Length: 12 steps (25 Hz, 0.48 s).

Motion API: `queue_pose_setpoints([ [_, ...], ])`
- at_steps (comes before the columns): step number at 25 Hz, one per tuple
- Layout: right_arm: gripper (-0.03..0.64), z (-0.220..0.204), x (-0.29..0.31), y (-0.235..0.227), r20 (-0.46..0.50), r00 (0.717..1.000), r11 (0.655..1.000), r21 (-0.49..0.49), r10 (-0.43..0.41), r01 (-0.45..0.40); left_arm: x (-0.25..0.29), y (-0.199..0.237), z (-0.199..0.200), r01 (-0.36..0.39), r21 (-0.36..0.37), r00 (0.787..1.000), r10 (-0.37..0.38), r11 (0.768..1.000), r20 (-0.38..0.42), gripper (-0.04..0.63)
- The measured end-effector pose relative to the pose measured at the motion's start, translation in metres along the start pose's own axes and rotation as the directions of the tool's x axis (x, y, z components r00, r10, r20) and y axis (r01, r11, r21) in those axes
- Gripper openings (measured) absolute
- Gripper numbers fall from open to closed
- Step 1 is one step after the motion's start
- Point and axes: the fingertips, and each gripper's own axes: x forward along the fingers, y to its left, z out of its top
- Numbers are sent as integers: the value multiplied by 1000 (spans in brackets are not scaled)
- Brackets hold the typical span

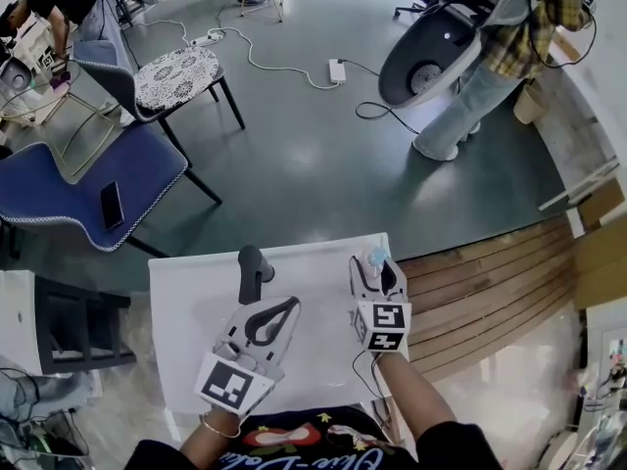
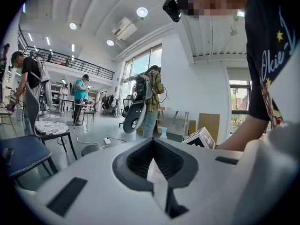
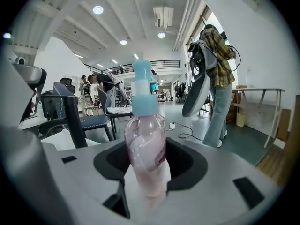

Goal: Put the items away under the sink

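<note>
A clear pink bottle (image 3: 145,135) with a light blue pump cap stands upright between my right gripper's (image 3: 146,172) jaws, which are closed against its lower body. On the white table (image 1: 186,302) the same bottle (image 1: 375,257) sits near the right edge, inside my right gripper (image 1: 378,270). My left gripper (image 1: 292,305) lies on the table's middle, its tips together and nothing between them (image 2: 152,142). A dark grey upright thing with an angled head (image 1: 255,267) stands just beyond and left of it, untouched.
Blue chairs (image 1: 88,189) and a patterned stool (image 1: 176,76) stand on the grey floor beyond the table, with cables and a power strip (image 1: 337,70). A person in a plaid shirt (image 1: 529,18) stands at the far right. Wooden boards (image 1: 490,292) lie right of the table.
</note>
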Motion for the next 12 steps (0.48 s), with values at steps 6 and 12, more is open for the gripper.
queue_pose_setpoints([
  [6,213,0,0,0,2,1000,1000,-12,0,0,-1,1,-2,-1,10,1000,1,1000,1,8],
  [12,212,-3,-5,0,2,1000,1000,-15,10,-10,-3,-1,-4,-6,6,1000,6,1000,-5,8],
])
